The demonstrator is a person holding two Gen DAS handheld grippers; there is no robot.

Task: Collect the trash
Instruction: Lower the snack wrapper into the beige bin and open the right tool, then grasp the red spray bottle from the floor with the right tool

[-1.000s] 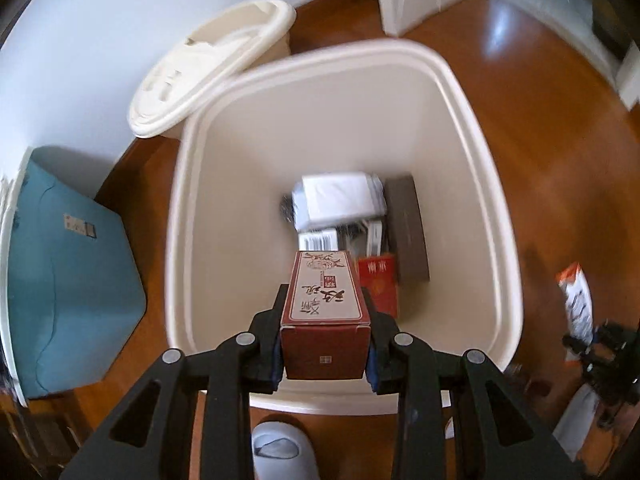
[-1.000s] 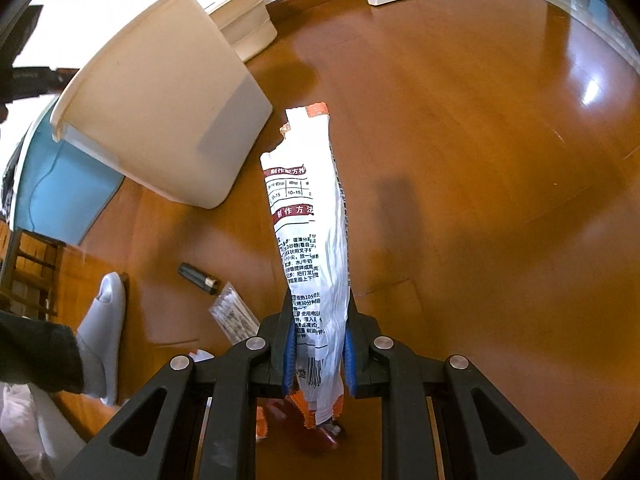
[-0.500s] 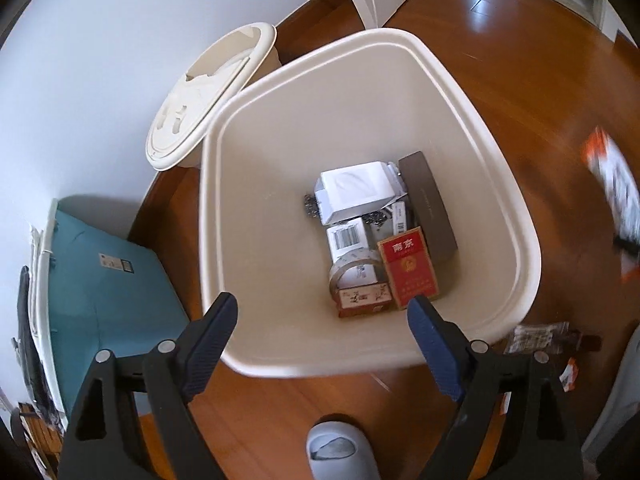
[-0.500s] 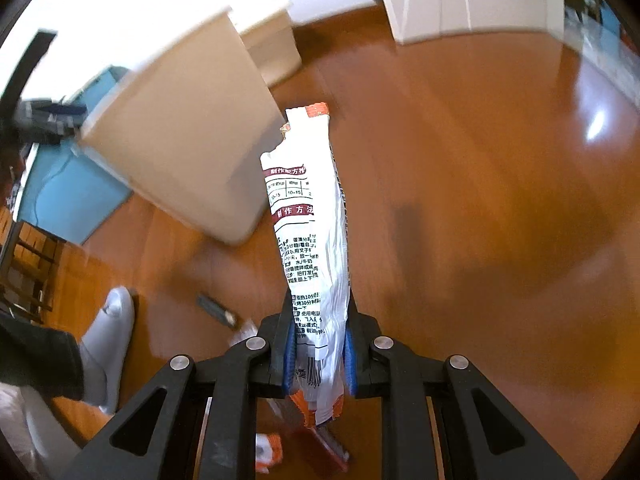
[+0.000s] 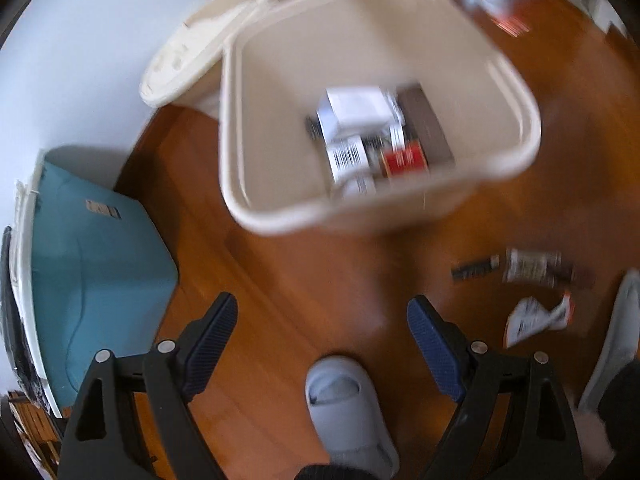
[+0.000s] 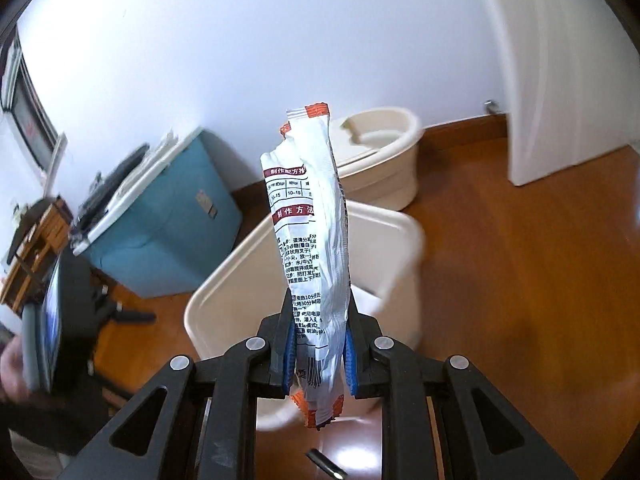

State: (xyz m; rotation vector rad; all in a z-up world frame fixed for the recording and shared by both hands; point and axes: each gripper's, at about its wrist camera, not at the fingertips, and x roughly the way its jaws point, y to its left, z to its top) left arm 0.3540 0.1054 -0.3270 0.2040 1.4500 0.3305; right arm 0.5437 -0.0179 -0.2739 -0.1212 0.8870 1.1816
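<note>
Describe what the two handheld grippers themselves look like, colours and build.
Both match: the left gripper and right gripper have matte black, angular plastic linkage arms with triangular cut-outs and round silver pivot screws. The fingers carry blue ribbed pads. No cables show.

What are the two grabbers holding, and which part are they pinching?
The right gripper pinches the white food packet near its lower end, the packet standing upright. The left gripper is open and holds nothing.

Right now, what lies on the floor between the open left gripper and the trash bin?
In the left wrist view, only bare wood floor lies between the left gripper and the trash bin. The wrappers lie off to the right.
</note>
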